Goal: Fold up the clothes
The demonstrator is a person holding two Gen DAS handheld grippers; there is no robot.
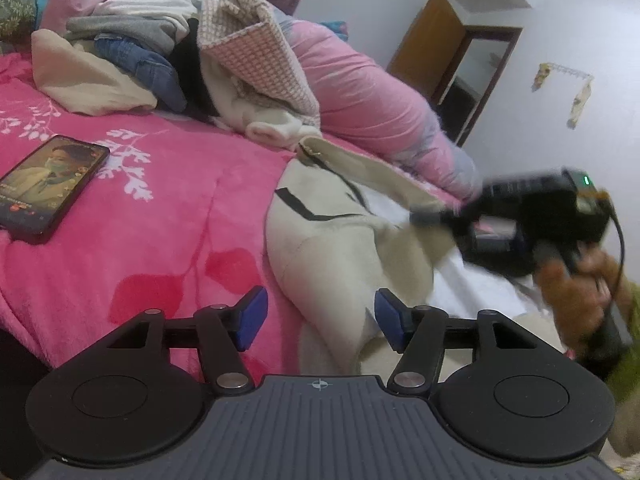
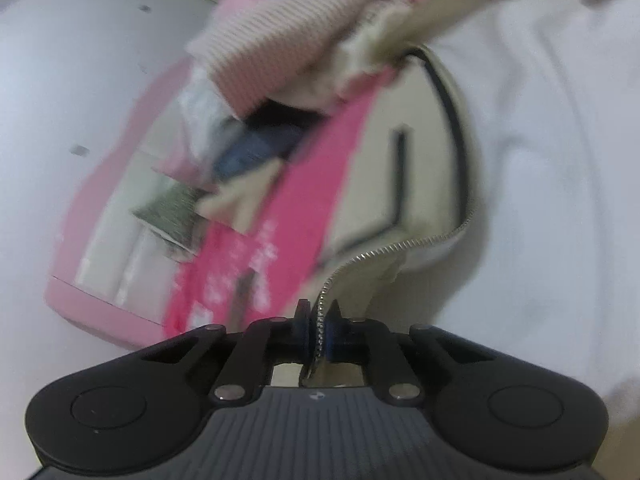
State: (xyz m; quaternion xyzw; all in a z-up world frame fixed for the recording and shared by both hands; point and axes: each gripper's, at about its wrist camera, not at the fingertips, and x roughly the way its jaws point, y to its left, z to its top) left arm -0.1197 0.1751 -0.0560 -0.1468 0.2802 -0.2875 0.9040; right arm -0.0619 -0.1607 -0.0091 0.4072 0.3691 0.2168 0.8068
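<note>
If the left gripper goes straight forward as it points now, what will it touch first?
Most likely the cream jacket: the open left gripper points at its near fold, lying on the pink blanket. Depth is unclear, so contact could come slightly later.

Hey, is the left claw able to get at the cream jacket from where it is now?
Probably yes. The left claw is open and empty, and the cream jacket lies on the pink bedspread directly ahead of its fingers, with nothing between. The right claw grips the zipper edge farther off.

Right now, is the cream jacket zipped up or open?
Open. The cream jacket lies spread, white lining showing, and the right hand-held gripper pinches one loose zipper edge.
</note>
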